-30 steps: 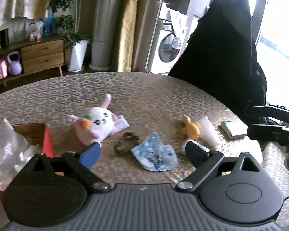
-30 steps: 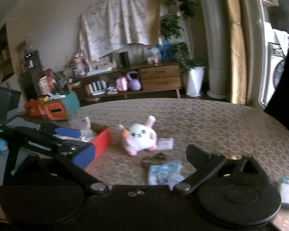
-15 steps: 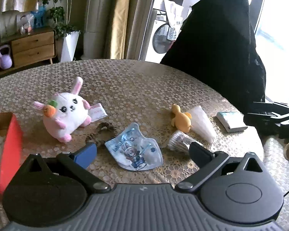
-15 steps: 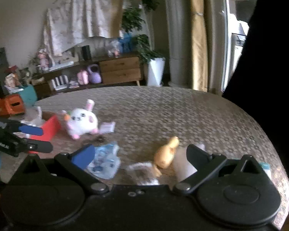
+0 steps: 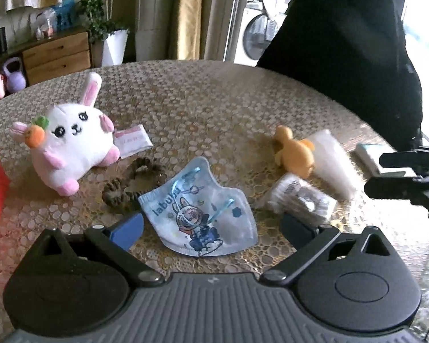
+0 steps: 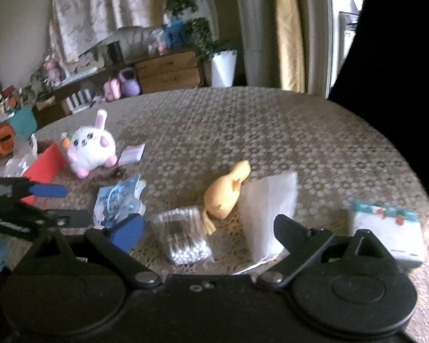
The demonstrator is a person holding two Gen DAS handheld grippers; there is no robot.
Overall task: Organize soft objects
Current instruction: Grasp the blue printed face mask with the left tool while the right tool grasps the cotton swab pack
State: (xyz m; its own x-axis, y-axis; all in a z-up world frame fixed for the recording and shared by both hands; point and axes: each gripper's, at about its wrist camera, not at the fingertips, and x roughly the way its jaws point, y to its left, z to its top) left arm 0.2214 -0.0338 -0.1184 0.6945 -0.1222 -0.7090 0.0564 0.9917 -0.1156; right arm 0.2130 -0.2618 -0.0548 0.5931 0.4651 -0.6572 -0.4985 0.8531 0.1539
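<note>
A white plush bunny [image 5: 68, 143] with a carrot lies at the left of the table, also in the right wrist view [image 6: 90, 145]. A blue printed face mask [image 5: 203, 214] lies just ahead of my open, empty left gripper [image 5: 211, 225]. A brown scrunchie [image 5: 131, 183] lies between bunny and mask. An orange plush duck [image 5: 294, 154] lies to the right, also in the right wrist view [image 6: 226, 191]. My right gripper [image 6: 208, 228] is open and empty, above a clear pack of cotton swabs [image 6: 186, 234].
A red box [image 6: 43, 165] with plastic wrap stands at the left table edge. A white folded tissue [image 6: 268, 211], a tissue pack [image 6: 386, 228] and a small card [image 5: 131, 140] lie on the table [image 5: 214, 100]. A black chair back [image 5: 343, 43] stands behind.
Both grippers have swung right and moved closer to the table; the mask now lies between my left fingers' line, and the duck, swabs and tissue came into the right view.
</note>
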